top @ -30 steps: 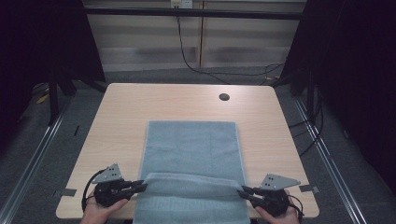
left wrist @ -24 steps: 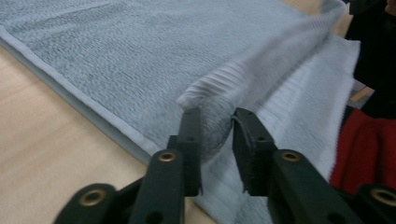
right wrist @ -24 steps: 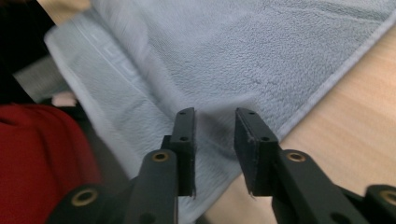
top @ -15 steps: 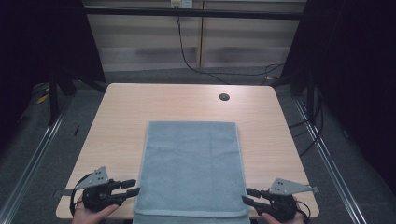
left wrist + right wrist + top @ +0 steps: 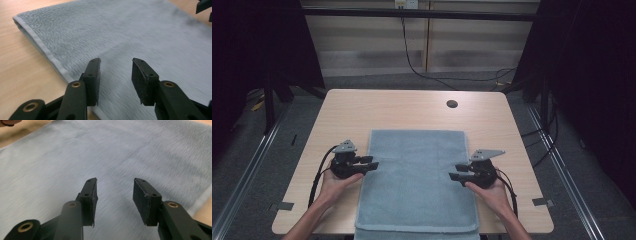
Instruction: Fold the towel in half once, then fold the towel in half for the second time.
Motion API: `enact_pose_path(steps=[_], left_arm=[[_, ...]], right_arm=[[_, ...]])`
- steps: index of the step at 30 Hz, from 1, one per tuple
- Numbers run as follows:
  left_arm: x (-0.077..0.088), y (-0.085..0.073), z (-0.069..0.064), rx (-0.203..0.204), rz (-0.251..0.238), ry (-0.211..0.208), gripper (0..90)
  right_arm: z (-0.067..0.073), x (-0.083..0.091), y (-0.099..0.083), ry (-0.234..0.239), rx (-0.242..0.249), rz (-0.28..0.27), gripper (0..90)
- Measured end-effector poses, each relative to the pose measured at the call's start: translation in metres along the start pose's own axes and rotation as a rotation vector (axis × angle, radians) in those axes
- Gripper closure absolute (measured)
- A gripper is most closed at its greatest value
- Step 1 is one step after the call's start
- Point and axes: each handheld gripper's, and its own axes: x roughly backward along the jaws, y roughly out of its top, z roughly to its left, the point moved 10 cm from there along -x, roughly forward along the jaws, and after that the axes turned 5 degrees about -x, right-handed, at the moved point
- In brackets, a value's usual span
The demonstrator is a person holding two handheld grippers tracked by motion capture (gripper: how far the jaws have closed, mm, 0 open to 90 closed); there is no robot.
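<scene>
Both claws are hovering at the long side edges of the folded blue-grey towel (image 5: 417,182), which is lying flat on the tabletop (image 5: 412,107) with its long axis running away from the person and its near end hanging slightly over the front edge. Left claw (image 5: 373,162) is pointing inward across the towel's left hem, its jaws standing apart with nothing between them; they have just been opening. Right claw (image 5: 454,172) is mirroring it at the right hem, jaws likewise apart and empty, likewise just opened. In the left gripper view the left claw (image 5: 115,72) is looking over the hem onto the pile; in the right gripper view the right claw (image 5: 115,192) is already sitting above cloth. Each hand is nearest its own edge, roughly midway along the length, so any next fold probably turns on pinching those two side edges at matching points.
</scene>
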Motion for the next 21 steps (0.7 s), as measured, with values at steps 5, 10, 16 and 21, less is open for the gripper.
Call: enact_pose_path(steps=[5, 10, 16, 21], left_arm=[[-0.015, -0.011, 0.001, -0.026, 0.041, 0.014, 57.9], [-0.014, -0.014, 0.000, -0.034, 0.041, 0.011, 58.1], [-0.006, -0.022, -0.011, -0.048, 0.038, -0.002, 59.2], [0.003, -0.032, -0.029, -0.055, 0.044, -0.039, 59.4]], right_arm=[[-0.021, -0.028, 0.009, -0.030, -0.035, 0.003, 54.2], [-0.023, -0.038, -0.002, -0.044, -0.030, 0.039, 53.1], [-0.012, -0.031, -0.012, -0.032, -0.022, 0.062, 53.2], [-0.002, -0.021, -0.023, -0.014, -0.018, 0.071, 53.5]])
